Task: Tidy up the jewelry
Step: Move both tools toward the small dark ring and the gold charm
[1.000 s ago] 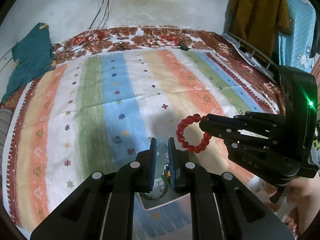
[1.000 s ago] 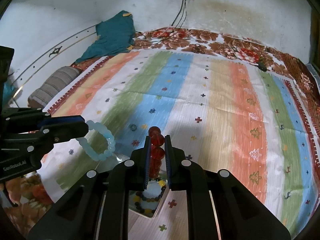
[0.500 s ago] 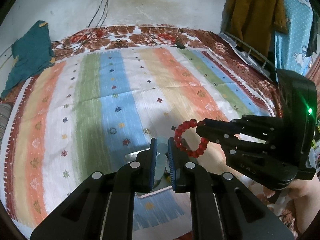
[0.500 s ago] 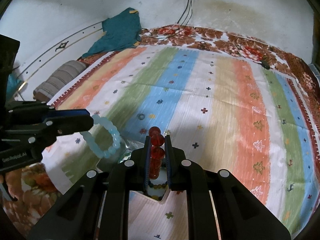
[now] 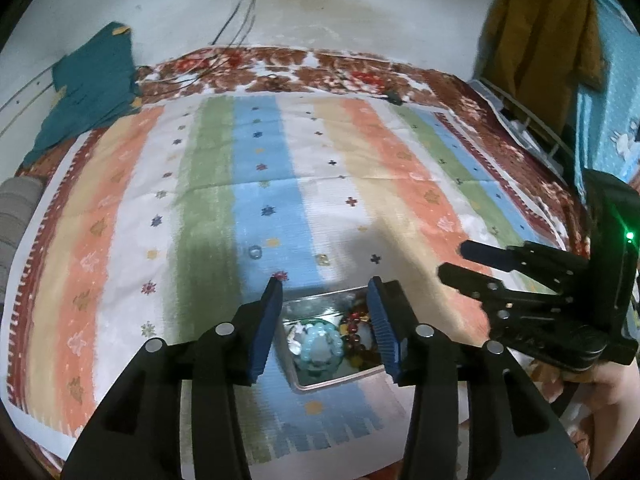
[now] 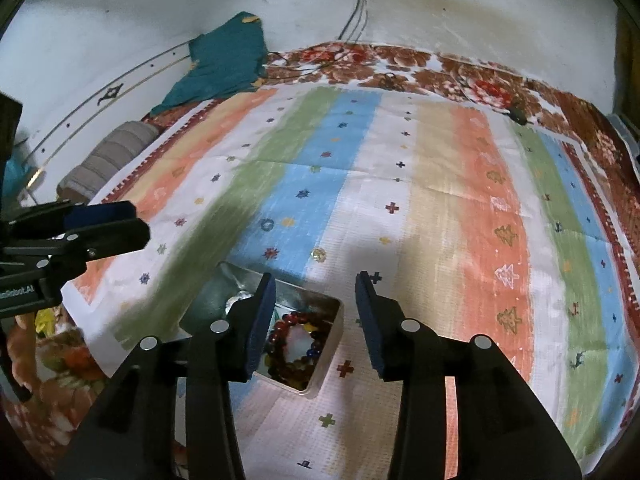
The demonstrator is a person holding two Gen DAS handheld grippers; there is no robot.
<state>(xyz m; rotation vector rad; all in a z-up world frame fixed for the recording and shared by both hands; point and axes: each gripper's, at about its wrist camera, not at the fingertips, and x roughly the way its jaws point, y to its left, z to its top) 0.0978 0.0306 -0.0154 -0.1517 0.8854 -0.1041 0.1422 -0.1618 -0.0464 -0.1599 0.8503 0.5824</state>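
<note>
Now the bracelets [image 5: 320, 350] lie in the tin [image 5: 340, 380] on the bed [image 5: 208, 216]. Both left tongs [image 5: 326, 324] and right tongs [image 6: 316, 320] gape empty; best lifted straight up, clear of its rim.

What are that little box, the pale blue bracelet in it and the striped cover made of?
The box looks like thin bare metal: silvery walls with a dull shine. The pale blue bracelet seems glass or plastic beads, glossy and half see-through; I cannot tell which. The striped cover looks like woven cotton, matte, with a fine ribbed weave and fold creases.
</note>
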